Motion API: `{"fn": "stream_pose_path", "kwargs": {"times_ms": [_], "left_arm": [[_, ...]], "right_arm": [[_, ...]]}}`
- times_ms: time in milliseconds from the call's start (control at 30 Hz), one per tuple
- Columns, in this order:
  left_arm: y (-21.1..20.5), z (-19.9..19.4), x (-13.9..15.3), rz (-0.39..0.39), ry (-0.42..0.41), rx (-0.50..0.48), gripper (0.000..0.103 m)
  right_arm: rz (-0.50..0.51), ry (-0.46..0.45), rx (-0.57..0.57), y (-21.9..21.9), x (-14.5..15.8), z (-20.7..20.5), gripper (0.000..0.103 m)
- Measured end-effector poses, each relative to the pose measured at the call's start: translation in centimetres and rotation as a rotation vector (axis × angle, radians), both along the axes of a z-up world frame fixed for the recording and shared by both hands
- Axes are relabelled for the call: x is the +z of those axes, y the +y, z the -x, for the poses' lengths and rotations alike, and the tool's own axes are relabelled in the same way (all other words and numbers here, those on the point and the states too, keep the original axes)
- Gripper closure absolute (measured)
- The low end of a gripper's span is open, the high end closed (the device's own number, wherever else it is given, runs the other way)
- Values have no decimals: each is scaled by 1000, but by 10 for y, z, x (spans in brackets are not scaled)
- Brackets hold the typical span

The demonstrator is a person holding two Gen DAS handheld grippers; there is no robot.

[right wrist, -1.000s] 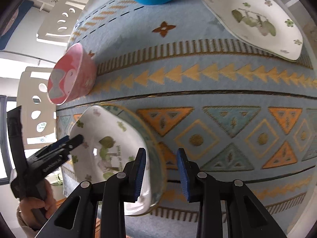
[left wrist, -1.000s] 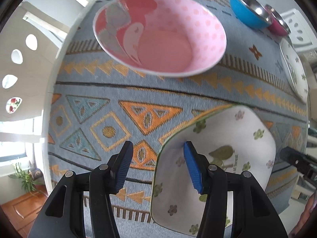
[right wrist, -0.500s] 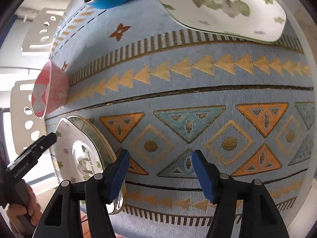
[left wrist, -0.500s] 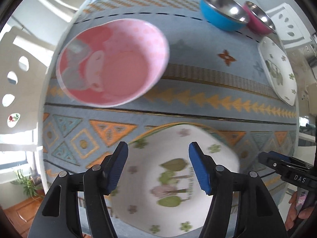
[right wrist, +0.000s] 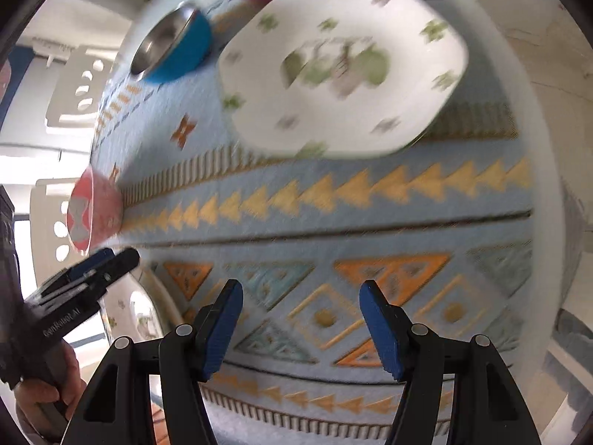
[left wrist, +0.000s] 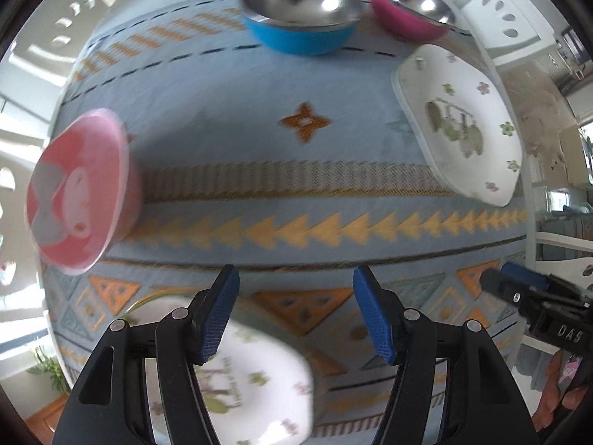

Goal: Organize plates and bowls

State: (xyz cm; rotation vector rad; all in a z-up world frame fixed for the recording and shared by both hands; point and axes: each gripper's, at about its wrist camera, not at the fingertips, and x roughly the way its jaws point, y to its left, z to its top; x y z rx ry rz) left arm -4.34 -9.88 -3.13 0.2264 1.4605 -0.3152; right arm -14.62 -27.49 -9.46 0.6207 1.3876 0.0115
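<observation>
A: What has changed since a second ago?

B: Both grippers have let go of the near floral plate [left wrist: 255,378] and moved off to the right. The left gripper [left wrist: 296,311] now has its jaws apart and empty; that plate lies under its left finger. The right gripper [right wrist: 302,320] is also spread wide over bare patterned tablecloth [right wrist: 333,215], holding nothing.

A: Where is the rest?

B: The second floral plate [right wrist: 341,74] lies ahead of the right gripper. The pink bowl [left wrist: 78,189] is far left of the left gripper; the blue bowl [left wrist: 300,11] and magenta bowl [left wrist: 407,3] are beyond.
</observation>
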Motion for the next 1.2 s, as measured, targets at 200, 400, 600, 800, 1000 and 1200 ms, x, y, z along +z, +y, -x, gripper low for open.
{"fn": "stream_pose_path", "kwargs": {"times_ms": [200,400,600,800,1000,1200], "left_arm": [[-55,-13,5,20,-22,-35,41],[-98,-30,-1,43,-33,-43,38],[-128,-44,-26,56,6,-40,38],[-145,-51,-47,37,0,-71,38],[-144,-69,-56,76,-6,6,35],[-146,-85,-57,87,-28,22,35]], "right_arm": [[56,-31,-38,-51,11,-21,39],[131,-30,-49,-93,9,-47,39],[224,20,-26,-112,-11,-74,39],[174,16,-36,-122,-28,-85,33],[184,-20,2,-120,-26,-100,27],[233,-38,70,-108,-24,-116,25]]}}
